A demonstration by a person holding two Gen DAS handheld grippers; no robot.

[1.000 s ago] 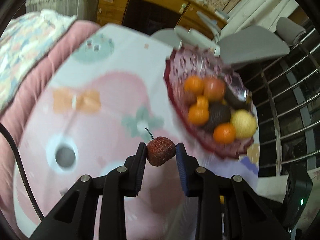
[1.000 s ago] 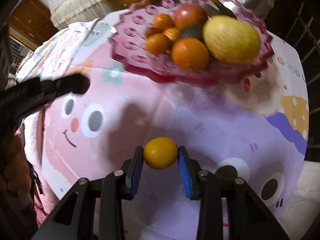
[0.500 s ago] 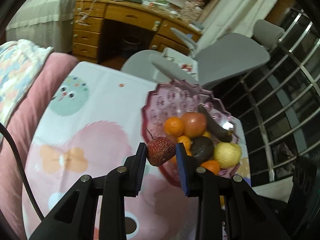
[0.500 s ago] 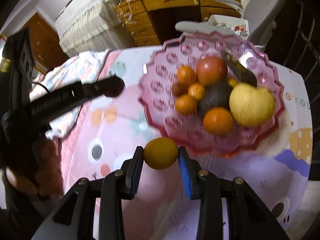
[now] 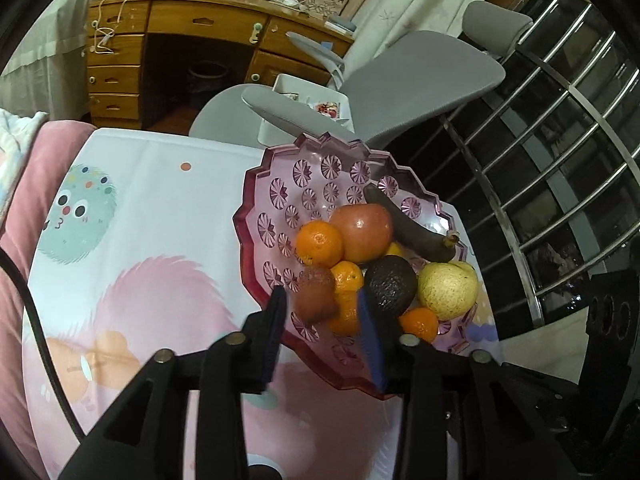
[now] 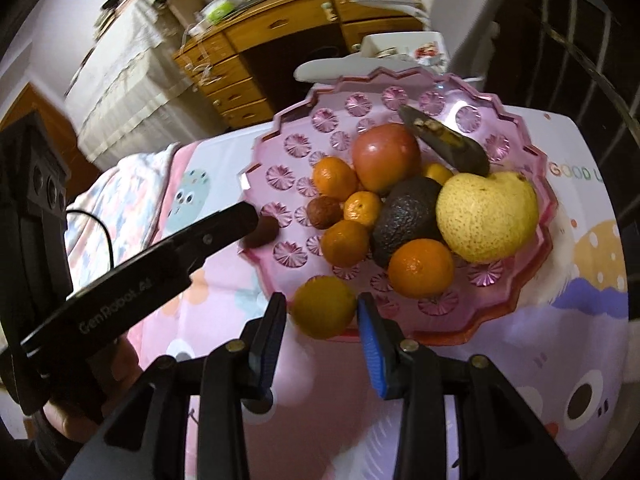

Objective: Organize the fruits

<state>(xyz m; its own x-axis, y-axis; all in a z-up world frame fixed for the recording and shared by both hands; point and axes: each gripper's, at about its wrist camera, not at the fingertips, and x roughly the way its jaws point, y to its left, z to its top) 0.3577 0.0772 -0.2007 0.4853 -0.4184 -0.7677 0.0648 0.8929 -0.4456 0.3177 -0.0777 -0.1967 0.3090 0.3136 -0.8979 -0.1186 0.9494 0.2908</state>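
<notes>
A pink glass fruit bowl [image 5: 320, 176] [image 6: 500, 128] holds several oranges, a red apple [image 5: 362, 232] [image 6: 386, 158], a dark avocado [image 5: 390, 282] [image 6: 404, 216], a yellow pear [image 5: 448, 288] [image 6: 486, 216] and a dark banana [image 5: 412, 228]. My left gripper [image 5: 322, 316] is open over the bowl's near rim; a blurred red strawberry-like fruit [image 5: 314, 294] lies between its fingers, loose, falling. It shows in the right wrist view [image 6: 262, 232]. My right gripper [image 6: 322, 316] is open around a yellow-orange fruit [image 6: 324, 306] at the bowl's front rim, with gaps on both sides.
The bowl stands on a cartoon-print cloth [image 5: 140, 220] over a table. A pink cushion and quilt [image 5: 24, 168] lie to the left. A grey office chair [image 5: 400, 80], a wooden desk [image 5: 192, 28] and a metal railing [image 5: 560, 168] stand behind.
Both grippers moved forward over the bowl and opened. The strawberry-like fruit and the yellow-orange fruit are no longer clamped.
</notes>
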